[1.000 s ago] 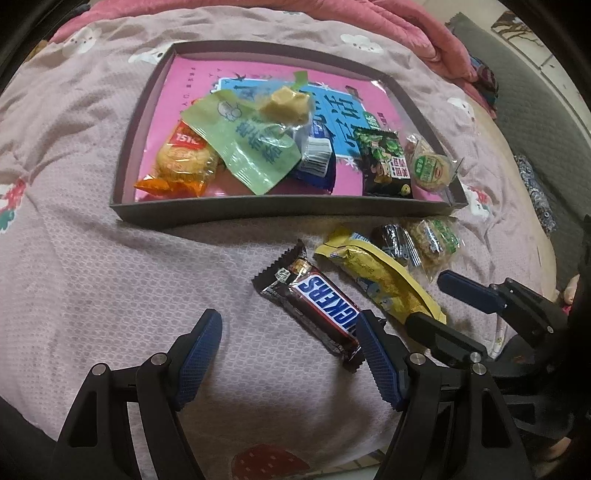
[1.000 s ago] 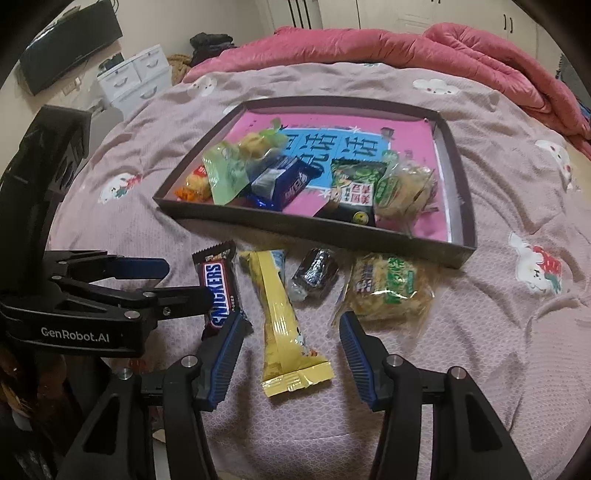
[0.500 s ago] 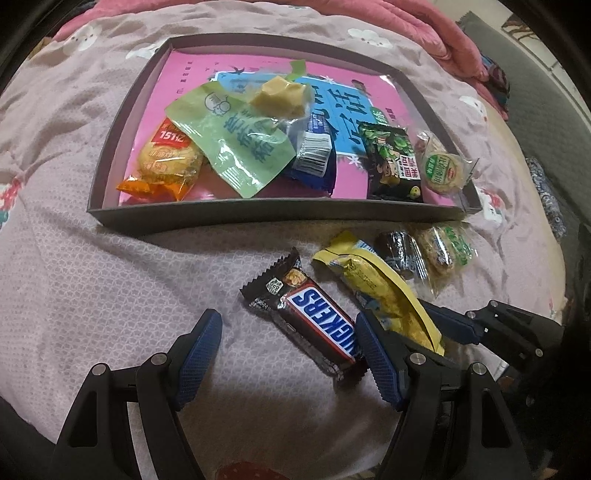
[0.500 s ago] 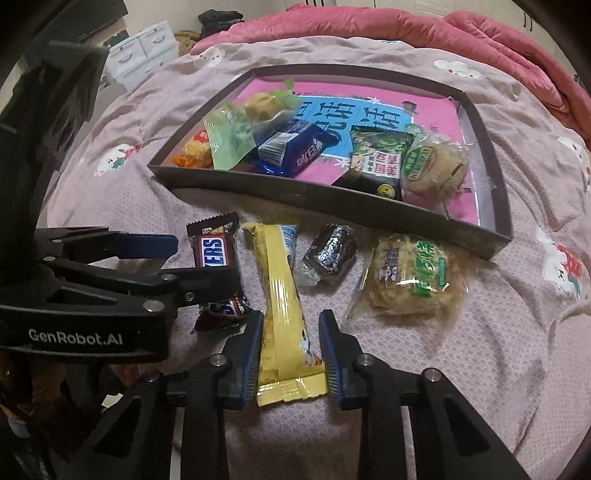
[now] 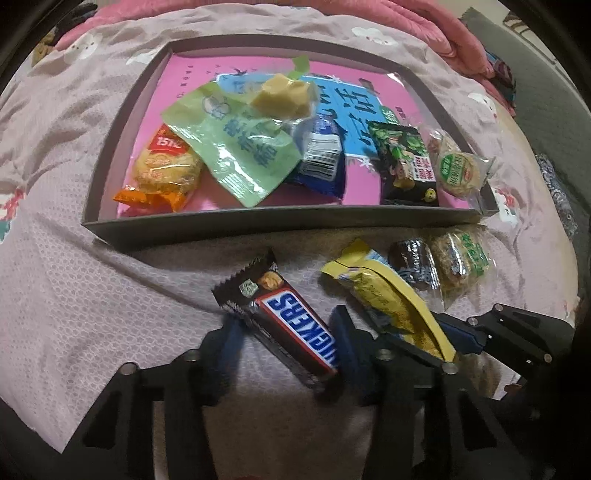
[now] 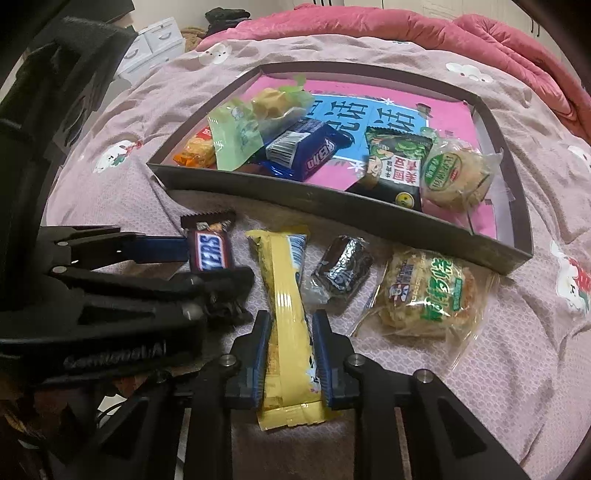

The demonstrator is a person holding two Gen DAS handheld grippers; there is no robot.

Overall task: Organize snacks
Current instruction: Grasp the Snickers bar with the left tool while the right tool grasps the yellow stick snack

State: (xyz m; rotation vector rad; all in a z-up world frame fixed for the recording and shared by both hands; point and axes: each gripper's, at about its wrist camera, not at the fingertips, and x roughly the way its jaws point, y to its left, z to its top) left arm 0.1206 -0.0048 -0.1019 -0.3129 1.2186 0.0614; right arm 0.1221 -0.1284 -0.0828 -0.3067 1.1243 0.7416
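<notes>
A grey tray (image 5: 258, 221) with a pink floor lies on the bed and holds several snack packets; it also shows in the right wrist view (image 6: 332, 206). In front of it lie a Snickers bar (image 5: 295, 325), a long yellow bar (image 6: 288, 314), a small dark wrapped sweet (image 6: 343, 269) and a clear-wrapped pastry with green print (image 6: 424, 291). My left gripper (image 5: 288, 339) is shut on the Snickers bar, also seen in the right wrist view (image 6: 210, 251). My right gripper (image 6: 290, 347) is shut on the yellow bar (image 5: 391, 302).
The pink-grey bedspread (image 5: 92, 295) with cartoon prints covers the bed. A red quilt (image 6: 406, 26) is bunched at the far side. White drawers (image 6: 155, 40) stand beyond the bed at the left. The two grippers sit close side by side.
Both grippers moved forward and closed: the left onto the Snickers bar, the right onto the yellow bar. Both were open a second ago.
</notes>
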